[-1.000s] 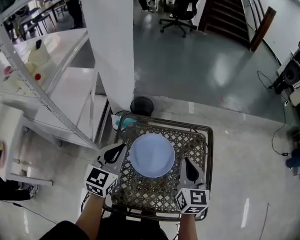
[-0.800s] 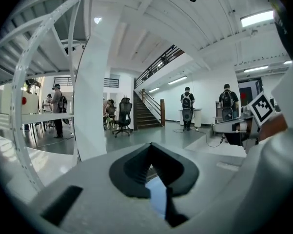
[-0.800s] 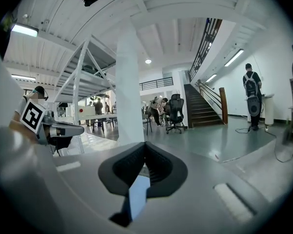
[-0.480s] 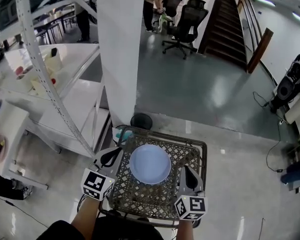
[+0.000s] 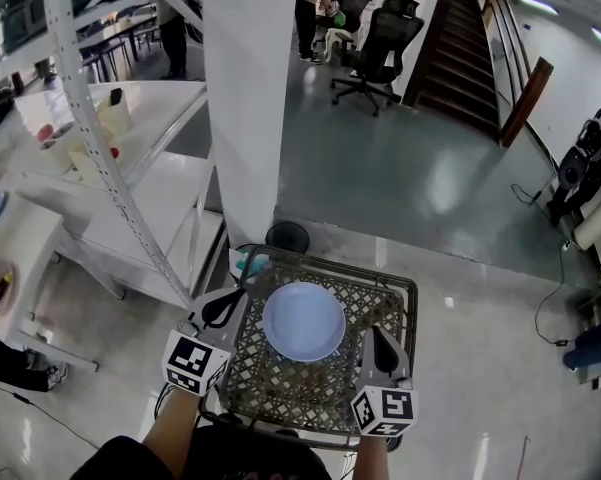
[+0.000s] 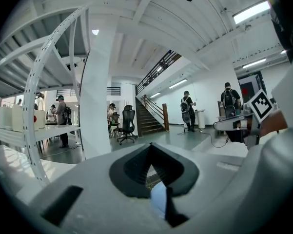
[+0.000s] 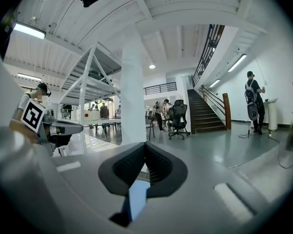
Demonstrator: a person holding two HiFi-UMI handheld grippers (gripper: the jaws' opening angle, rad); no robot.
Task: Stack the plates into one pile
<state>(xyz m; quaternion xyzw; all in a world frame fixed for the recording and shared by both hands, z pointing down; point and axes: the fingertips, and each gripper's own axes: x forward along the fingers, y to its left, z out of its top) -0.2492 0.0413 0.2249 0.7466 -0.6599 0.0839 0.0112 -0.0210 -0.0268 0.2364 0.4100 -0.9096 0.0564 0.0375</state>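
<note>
At the centre of the head view, one round, pale-blue plate (image 5: pixel 303 320), smooth and shallow-rimmed, lies flat in a rectangular basket (image 5: pixel 280 393) of woven metal lattice with a rounded wire rim. The left tongs (image 5: pixel 230 303) and right tongs (image 5: pixel 377 340) sit at the basket's left and right edges, each pair pressed together; whether they pinch the rim cannot be told. Only the gripper views show the dark ribbed pads meeting above a blue sliver of plate, while only the head view shows the plate whole.
</note>
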